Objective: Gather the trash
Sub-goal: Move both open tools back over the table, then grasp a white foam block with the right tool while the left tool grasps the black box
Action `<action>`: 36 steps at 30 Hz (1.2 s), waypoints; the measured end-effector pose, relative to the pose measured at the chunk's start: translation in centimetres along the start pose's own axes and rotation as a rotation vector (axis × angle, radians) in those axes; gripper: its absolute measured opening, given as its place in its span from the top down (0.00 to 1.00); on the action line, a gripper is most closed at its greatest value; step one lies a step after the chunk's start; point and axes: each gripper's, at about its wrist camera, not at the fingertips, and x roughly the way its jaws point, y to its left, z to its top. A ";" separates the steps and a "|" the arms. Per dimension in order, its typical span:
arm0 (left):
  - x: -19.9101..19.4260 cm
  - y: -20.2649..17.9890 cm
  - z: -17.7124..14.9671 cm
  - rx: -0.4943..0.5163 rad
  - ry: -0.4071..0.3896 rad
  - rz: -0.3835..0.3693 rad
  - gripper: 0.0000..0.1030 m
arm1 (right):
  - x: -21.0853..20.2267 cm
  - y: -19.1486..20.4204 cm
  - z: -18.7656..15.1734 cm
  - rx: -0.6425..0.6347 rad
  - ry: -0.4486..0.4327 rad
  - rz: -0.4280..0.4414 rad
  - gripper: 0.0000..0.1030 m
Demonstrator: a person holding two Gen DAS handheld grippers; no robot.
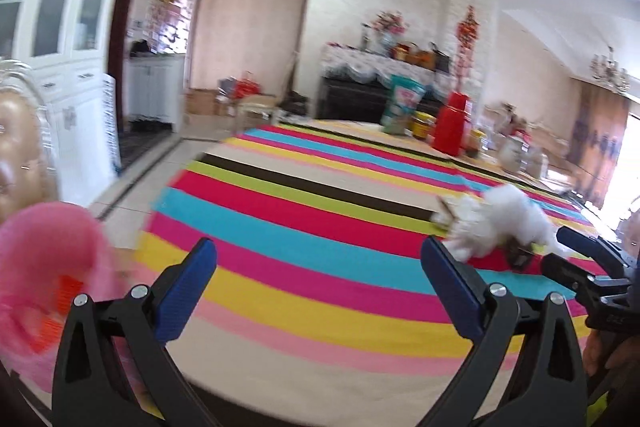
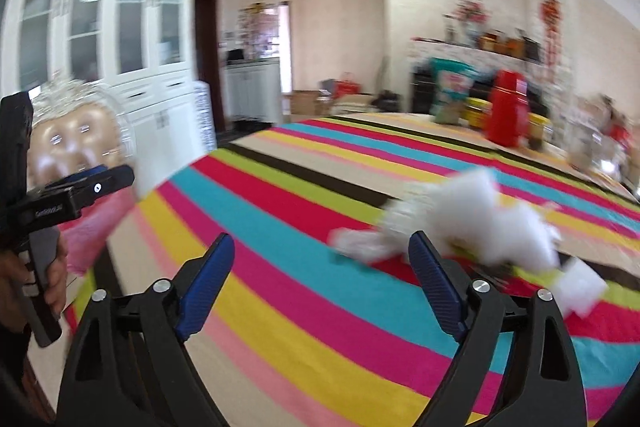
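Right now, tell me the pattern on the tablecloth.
Multicoloured stripes on the tablecloth; clearest in the right wrist view.

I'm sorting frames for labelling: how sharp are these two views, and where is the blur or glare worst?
Left wrist view: white tissue pile and pink bag smeared, window glare at the right edge. Right wrist view: tissue pile and red container streaked; fingers stay crisp. Fisheye bends both.

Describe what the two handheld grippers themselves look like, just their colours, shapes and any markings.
Both match. The left gripper and right gripper each have two black, curved plastic arms with cut-out slots, silver round fasteners at the pivots, and flat blue ribbed pads on the inner faces. Seen from the right wrist camera, the left gripper's black body carries small white lettering, too blurred to read. No cables or sleeves show clearly.
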 end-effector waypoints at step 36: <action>12.2 -18.4 -2.6 0.212 0.090 -0.212 0.04 | 4.1 -20.4 -4.7 0.368 0.254 -0.440 0.55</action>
